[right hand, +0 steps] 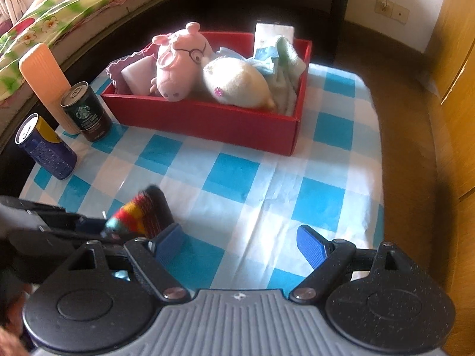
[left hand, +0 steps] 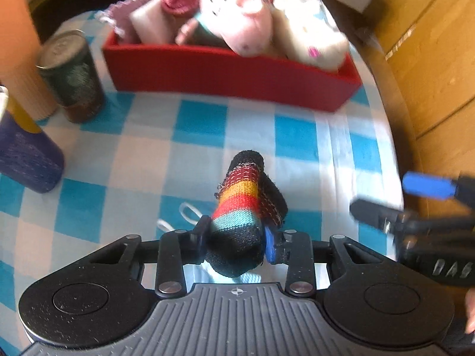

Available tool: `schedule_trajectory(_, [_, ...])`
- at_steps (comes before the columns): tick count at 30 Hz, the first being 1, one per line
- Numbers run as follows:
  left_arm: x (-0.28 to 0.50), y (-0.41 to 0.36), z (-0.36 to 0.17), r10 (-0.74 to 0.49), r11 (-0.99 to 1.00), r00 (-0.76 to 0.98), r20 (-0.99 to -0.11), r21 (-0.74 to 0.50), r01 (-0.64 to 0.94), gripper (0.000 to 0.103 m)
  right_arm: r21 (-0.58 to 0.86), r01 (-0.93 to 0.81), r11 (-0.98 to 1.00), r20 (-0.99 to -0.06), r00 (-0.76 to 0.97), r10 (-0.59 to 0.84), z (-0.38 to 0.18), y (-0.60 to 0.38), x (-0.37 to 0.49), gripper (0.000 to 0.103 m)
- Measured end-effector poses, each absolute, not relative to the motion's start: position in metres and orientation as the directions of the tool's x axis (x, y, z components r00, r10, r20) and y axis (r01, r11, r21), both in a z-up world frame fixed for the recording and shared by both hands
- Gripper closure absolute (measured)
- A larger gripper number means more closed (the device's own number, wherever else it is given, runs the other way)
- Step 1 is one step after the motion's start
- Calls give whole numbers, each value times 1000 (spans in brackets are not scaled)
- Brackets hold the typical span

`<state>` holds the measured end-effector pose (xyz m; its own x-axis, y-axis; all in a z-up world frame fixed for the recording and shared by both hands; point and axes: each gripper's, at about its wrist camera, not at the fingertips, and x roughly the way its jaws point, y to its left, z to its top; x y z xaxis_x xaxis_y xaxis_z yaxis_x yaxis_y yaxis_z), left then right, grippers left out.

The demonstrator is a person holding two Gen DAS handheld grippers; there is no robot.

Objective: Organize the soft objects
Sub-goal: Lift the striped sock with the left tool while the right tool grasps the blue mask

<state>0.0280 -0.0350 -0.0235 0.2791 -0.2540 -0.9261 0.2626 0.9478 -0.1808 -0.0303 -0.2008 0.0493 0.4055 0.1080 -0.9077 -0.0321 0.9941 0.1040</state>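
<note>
- Left claw: clenched on a rolled striped sock, gripped at its lower end so the roll stays bundled, over the checked worktop
- Right claw: released, nothing between its pads, just beside the sock
- Red box: far side of worktop, holds pink pig plush, cream plush, folded cloths; judged the sock's destination
- Drink cans: left of the box, apart from the soft things

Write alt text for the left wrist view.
The left tongs grip a rolled striped sock above a blue checked tablecloth. Behind it, a red box holds a pink pig toy and cloths.
</note>
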Motion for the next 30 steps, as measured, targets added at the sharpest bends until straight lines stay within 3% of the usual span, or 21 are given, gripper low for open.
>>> schedule_trajectory(11, [39,5,-9,-216,972,317,-924,-171,162,68,210,-161,964,-908,334,253,42,-149,-51,40])
schedule_trajectory(23, [38,23,-13,-212,974,311,-926,-177,138,67,192,-270,944,-934,245,260,3,-90,-68,40])
schedule_trajectory(25, [38,24,-13,-212,975,310,-927,-178,136,67,159,-297,942,-939,248,237,-1,-84,-72,49])
schedule_trajectory(27, [38,24,-14,-212,975,304,-929,-179,134,67,153,-308,939,-949,221,227,-8,-81,-73,71])
schedule_trajectory(30, [37,23,-15,-213,974,298,-930,-179,136,66,113,-340,934,-953,229,199,-10,-77,-78,84])
